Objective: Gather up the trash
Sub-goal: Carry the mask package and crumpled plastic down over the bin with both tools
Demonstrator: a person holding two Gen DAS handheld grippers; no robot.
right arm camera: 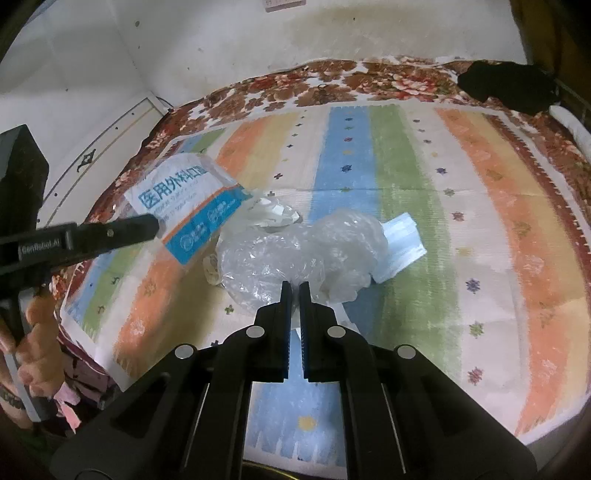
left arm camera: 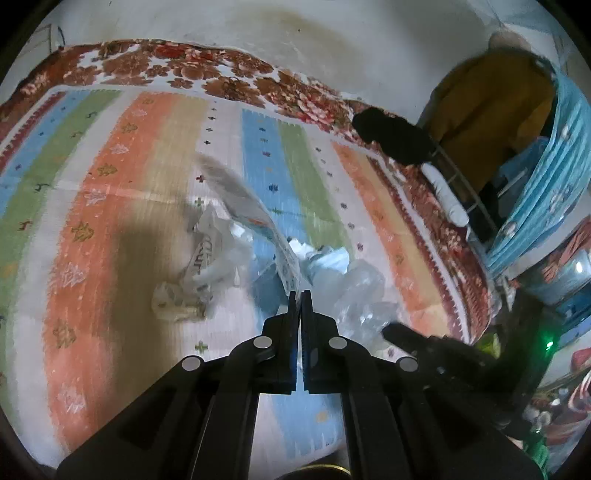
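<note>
Nearest the right wrist camera, the right gripper (right arm camera: 294,291) has its black jaws pressed together on the edge of a crumpled clear plastic bag (right arm camera: 295,254); how much film sits between the pads is hidden by the fingers. The bag covers most of a pale blue folded face mask (right arm camera: 404,245) just behind it and a crumpled scrap of white paper (right arm camera: 273,216) at its far left side. In the left wrist view the left gripper (left arm camera: 300,295) is likewise clamped, pinching the corner of a flat white-and-blue printed mask packet (left arm camera: 255,214), which is blurred there; the right wrist view shows its printed face (right arm camera: 192,210) at the left, with the left gripper's tip (right arm camera: 147,227) at its edge. Below the packet lies a crumpled printed paper wrapper (left arm camera: 199,273), its lettering too smeared to read.

All this sits near the middle of a striped woven mat in orange, blue, green and cream (right arm camera: 461,221), spread over a red-brown floral blanket (right arm camera: 332,81). At the far right edge lies a black cloth (right arm camera: 506,86), partly cut off. Behind stands a stained white wall (right arm camera: 332,33). A person's fingers (right arm camera: 37,354) show at the lower left.
</note>
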